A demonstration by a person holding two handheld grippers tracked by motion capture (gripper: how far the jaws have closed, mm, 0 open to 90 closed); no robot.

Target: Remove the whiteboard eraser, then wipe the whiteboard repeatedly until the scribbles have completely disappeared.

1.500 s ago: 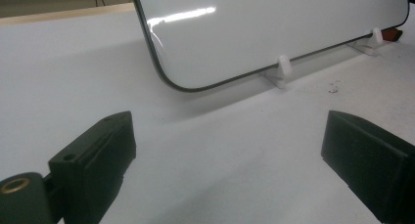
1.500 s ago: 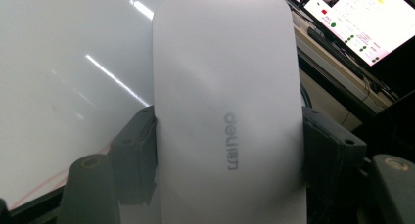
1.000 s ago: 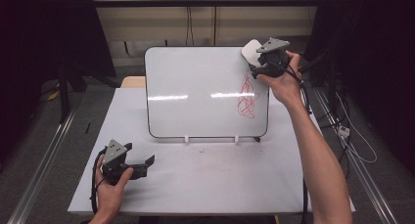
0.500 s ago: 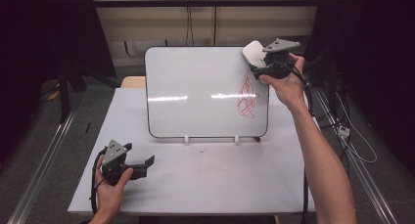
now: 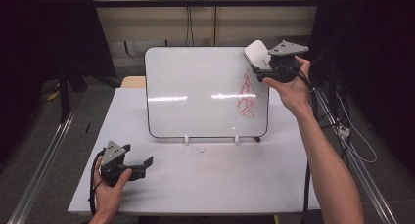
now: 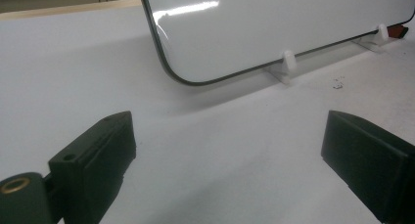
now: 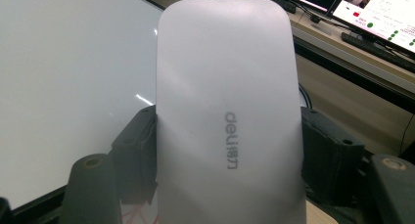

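Over the worktop (image 5: 205, 185), seen from the high view, a white rectangular whiteboard with a dark rim and rounded corners (image 5: 195, 92) stands propped on two small white plastic feet (image 5: 186, 138) at the far middle of the white surface. A red marker scribble (image 5: 246, 98) sits near the board's right edge. At the board's upper right corner the right hand-held gripper (image 5: 259, 67) is held up off the worktop, pinching a flat, smooth white plastic eraser with rounded ends (image 5: 256, 55); the eraser lies at the top right corner of the board, above the scribble and apart from it. Whether it touches the board I cannot tell from here. The left hand-held gripper (image 5: 144, 164) rests at the near left of the worktop, well apart from the board, its jaws pointing right.

From the left gripper view, the left hand-held gripper (image 6: 230, 155) has its two black jaws spread wide with bare white worktop (image 6: 220, 150) between them. Beyond them stands the whiteboard's lower corner (image 6: 274, 33) on its white feet (image 6: 288, 62), with a few dark specks on the surface nearby.

From the right gripper view, the white eraser (image 7: 227, 111) stands upright between the black jaws of the right hand-held gripper (image 7: 227, 145), which press against its two long sides. Grey lettering runs along its face. To the left lies the whiteboard's shiny surface (image 7: 68, 87), with a trace of the red scribble (image 7: 134, 215) at the bottom edge. To the far right are lit screens (image 7: 377, 9).
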